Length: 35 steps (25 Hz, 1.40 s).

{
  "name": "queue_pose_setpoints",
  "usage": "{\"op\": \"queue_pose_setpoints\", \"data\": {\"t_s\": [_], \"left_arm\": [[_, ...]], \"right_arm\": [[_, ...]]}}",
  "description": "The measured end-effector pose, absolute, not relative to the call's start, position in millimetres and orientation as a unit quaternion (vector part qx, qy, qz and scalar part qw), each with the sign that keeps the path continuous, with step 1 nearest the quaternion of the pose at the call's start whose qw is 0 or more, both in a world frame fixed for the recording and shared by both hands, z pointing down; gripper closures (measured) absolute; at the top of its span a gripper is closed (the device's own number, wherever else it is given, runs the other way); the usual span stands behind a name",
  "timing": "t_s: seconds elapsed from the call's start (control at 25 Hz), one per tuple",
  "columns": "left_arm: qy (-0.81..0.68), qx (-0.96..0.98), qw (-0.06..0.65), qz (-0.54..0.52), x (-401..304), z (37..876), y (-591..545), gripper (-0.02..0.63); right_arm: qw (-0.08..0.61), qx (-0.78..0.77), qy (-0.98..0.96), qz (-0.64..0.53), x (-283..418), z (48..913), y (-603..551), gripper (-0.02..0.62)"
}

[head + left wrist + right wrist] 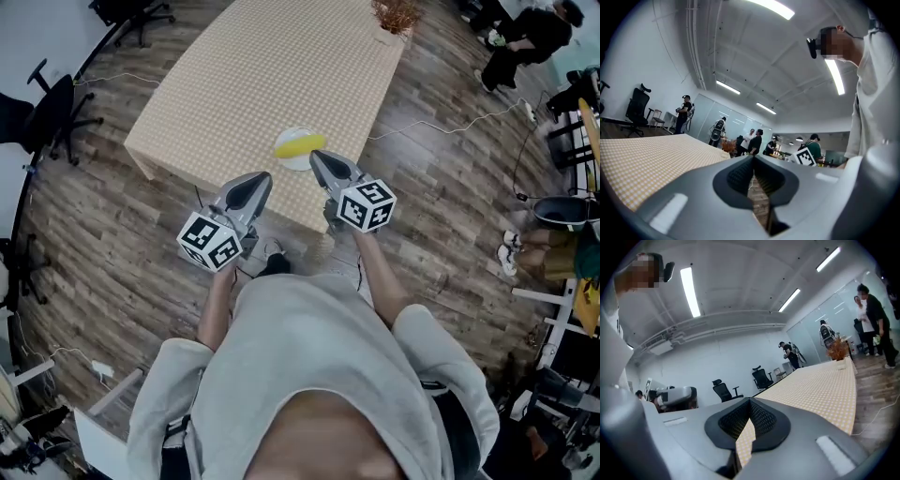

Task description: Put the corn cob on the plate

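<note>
Just beyond right gripper (pixel 317 161) lies corn cob (pixel 300 145).

- The person is wearing a light grey hoodie (pixel 309 366), with its sleeves (pixel 164 394) ending near the elbows.
- The left gripper (pixel 261 178) and right gripper (pixel 316 157) are showing grey shells and black-and-white marker cubes (pixel 211 242).

No words, numbers or brand names can be read anywhere. The only printed marks are black-and-white square shapes on the left cube (pixel 210 242) and the right cube (pixel 367 204). They are blocks, not letters. The left gripper view shows one more such square marker (pixel 805 157).
</note>
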<state>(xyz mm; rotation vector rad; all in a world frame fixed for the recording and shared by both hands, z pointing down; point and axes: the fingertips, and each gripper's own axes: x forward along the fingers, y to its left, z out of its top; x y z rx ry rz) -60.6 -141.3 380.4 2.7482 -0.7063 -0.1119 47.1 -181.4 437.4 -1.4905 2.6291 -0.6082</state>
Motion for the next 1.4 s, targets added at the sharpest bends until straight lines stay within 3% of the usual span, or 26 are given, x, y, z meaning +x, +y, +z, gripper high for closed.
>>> {"op": "queue_pose_setpoints", "data": {"t_s": [0.12,0.68,1.4], "left_arm": [[-0.248,0.957,0.143,-0.036,-44,376,-105,0.597],[-0.28,0.949,0.141,-0.023,-5,389,54,0.597],[-0.265,0.956,0.121,-0.031,-31,366,55,0.597]], "right_arm": [[0.054,-0.476,0.855,-0.198,59,428,-143,0.597],[0.023,-0.466,0.871,-0.152,91,432,20,0.598],[-0.009,-0.483,0.868,-0.116,68,403,28,0.598]]}}
